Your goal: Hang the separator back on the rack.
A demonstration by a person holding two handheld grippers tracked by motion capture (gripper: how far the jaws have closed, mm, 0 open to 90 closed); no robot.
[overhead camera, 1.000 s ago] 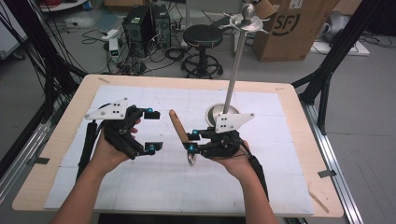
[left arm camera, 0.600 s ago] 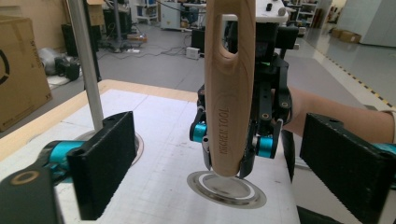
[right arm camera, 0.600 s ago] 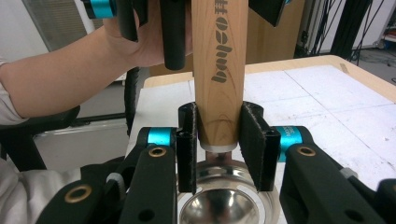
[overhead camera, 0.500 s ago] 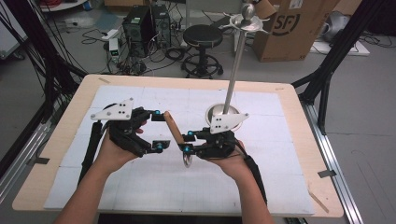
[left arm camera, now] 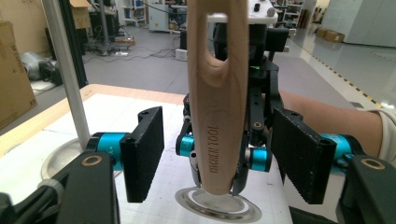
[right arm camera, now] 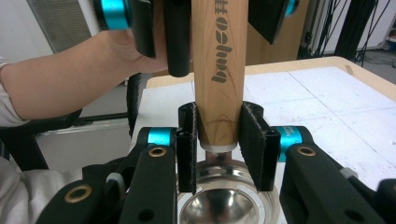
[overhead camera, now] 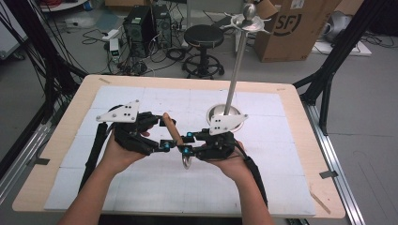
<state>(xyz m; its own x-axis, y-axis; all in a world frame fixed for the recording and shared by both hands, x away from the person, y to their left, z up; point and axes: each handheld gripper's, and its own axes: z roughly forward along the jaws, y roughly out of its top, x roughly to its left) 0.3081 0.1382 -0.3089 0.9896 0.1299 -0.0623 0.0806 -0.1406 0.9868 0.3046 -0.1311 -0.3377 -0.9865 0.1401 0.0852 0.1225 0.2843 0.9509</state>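
— Clamping what, the right claw [overhead camera: 184, 150]?
— A wooden-handled ladle [overhead camera: 172, 132], gripped low on the handle, just above its steel bowl, held over the white table [overhead camera: 141, 187].
— And the left claw [overhead camera: 165, 147]?
— Jaws apart, standing either side of that handle [left arm camera: 217, 102], not touching it.

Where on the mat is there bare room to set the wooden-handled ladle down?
Bare mat lies along the near edge between the forearms, also right of the stand base and at the far left corner. It is crowded mid-table, where the left gripper, right gripper and ladle meet.
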